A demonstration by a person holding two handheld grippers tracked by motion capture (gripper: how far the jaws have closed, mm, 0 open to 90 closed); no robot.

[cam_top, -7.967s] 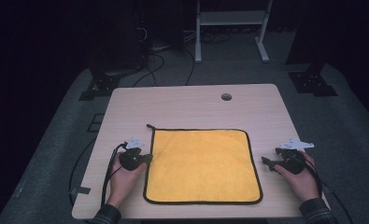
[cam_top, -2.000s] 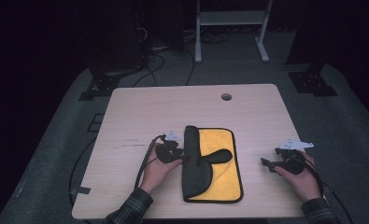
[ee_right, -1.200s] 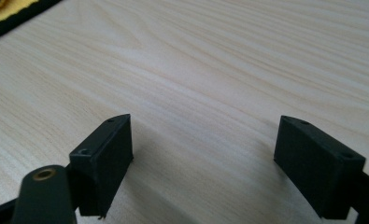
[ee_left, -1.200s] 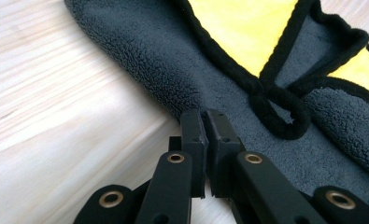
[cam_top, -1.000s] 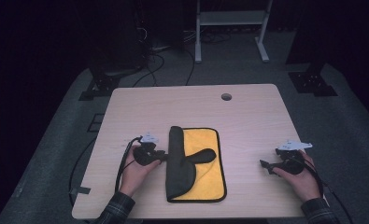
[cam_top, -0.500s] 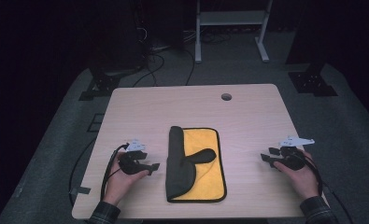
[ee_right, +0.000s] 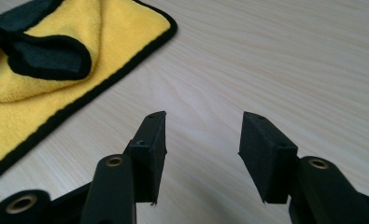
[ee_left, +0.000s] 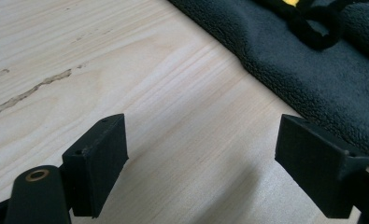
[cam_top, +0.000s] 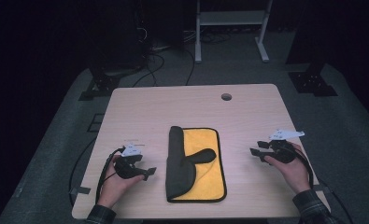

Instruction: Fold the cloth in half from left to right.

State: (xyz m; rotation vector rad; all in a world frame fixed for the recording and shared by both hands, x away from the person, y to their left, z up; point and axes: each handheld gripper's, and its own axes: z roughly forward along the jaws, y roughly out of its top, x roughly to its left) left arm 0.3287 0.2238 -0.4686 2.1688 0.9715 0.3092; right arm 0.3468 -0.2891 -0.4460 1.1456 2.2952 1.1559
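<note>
One cloth (cam_top: 195, 163) lies flat on the table (cam_top: 140, 109), near the middle of the table's front half. Its yellow face shows on the right part, edged with a black border, while the left part is folded over so that the dark grey underside lies on top as a long strip. A dark flap from that strip reaches out across the yellow, toward the right edge of the cloth.

Left of the cloth, the left tool (cam_top: 147, 172) sits low over the bare wood, held in the person's left hand (cam_top: 114, 182), its tips pointing at the cloth's folded edge but apart from it. Its jaws have just been opening and now stand wide, released, with nothing between them; in the left gripper view the left tool (ee_left: 201, 163) frames only bare wood, with the grey fold of the cloth (ee_left: 313, 70) lying just beyond.

Right of the cloth, well apart from it, the right tool (cam_top: 257, 151) is held in the right hand (cam_top: 296, 170) above the table. Its jaws have narrowed to a middling gap and grip nothing. In the right gripper view the right tool (ee_right: 203, 140) points at bare wood, and the yellow corner of the cloth (ee_right: 42, 93) lies off to one side.

Beyond the cloth, near the table's far edge, is a small round hole (cam_top: 226, 97).
</note>
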